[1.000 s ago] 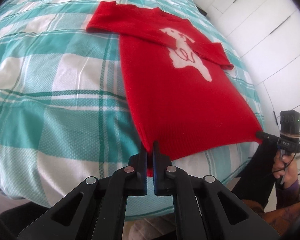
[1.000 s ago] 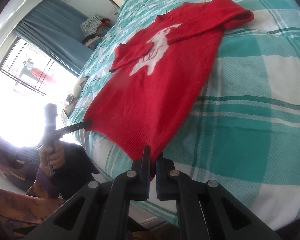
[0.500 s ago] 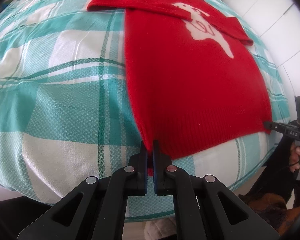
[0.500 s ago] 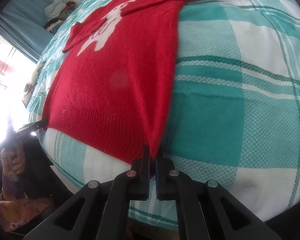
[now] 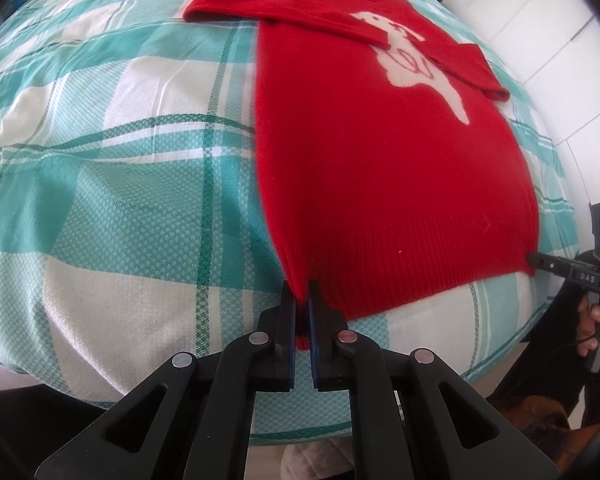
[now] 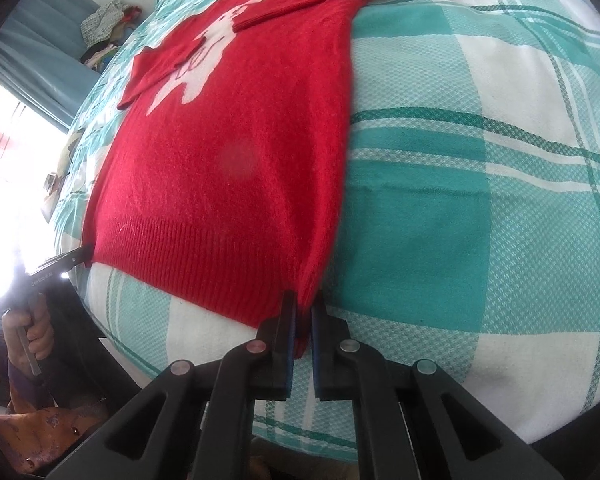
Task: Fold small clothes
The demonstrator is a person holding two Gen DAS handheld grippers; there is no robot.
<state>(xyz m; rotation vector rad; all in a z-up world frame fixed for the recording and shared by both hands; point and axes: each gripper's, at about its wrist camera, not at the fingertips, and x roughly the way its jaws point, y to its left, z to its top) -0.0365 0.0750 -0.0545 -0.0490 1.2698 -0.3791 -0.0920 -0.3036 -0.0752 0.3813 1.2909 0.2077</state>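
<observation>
The hem corners of the red sweater (image 5: 380,184) are hidden inside the jaws, and the bottom of each view is filled by black gripper arms, behind which the near edge of the bed (image 5: 100,240) is cut off. The sweater is laid flat on the bed's teal and white checked cover, chest up, with a white animal figure (image 5: 412,68) partly covered by the two sleeves folded across it. One hem corner is pinched by the left hand-held gripper (image 5: 302,300); the jaws have just been easing apart slightly, with red cloth seen between them. The other hem corner is clamped in the right hand-held gripper (image 6: 303,308), seen small at the sweater's far hem corner in the left wrist view, gripped by a hand (image 5: 598,320). Beyond the sweater's collar end, a pile of clothes (image 6: 104,28) is seen against a blue curtain (image 6: 32,32), too blurred to be made out. A window to the sweater's side is washed out by glare. White cupboard doors (image 5: 540,20) are seen past the other side.
</observation>
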